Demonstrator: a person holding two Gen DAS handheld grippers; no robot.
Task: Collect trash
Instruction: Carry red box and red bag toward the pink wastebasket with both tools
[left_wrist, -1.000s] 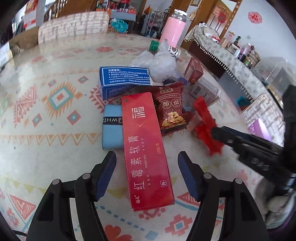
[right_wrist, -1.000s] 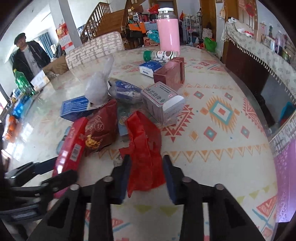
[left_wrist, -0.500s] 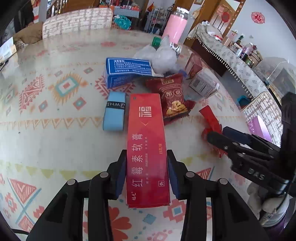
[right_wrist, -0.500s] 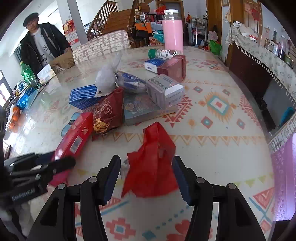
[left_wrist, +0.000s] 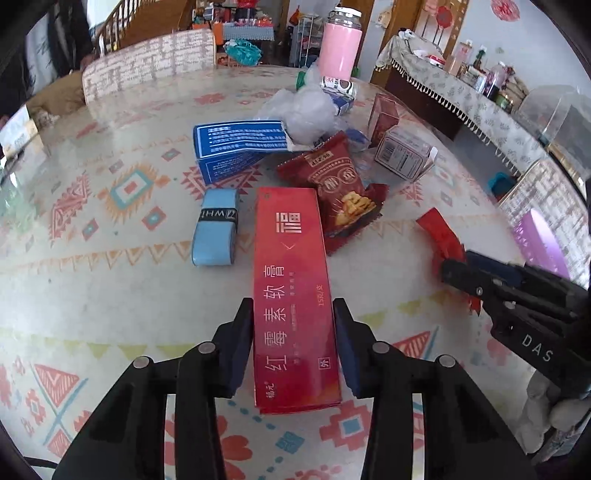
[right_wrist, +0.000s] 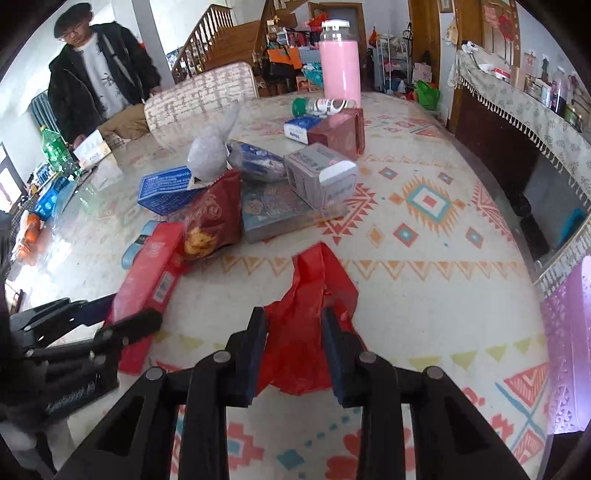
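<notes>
Left gripper (left_wrist: 293, 347) now clamping red box (left_wrist: 291, 280)

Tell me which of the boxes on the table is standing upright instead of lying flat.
The dark red box near the pink bottle stands upright. The long red box, blue box and white box all lie flat.

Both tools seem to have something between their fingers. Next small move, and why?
Probably lift both straight up a little. The left tool is shut on the long red box, the right tool is closing on the red plastic bag, and both items appear to rest on the table beside other clutter.
</notes>
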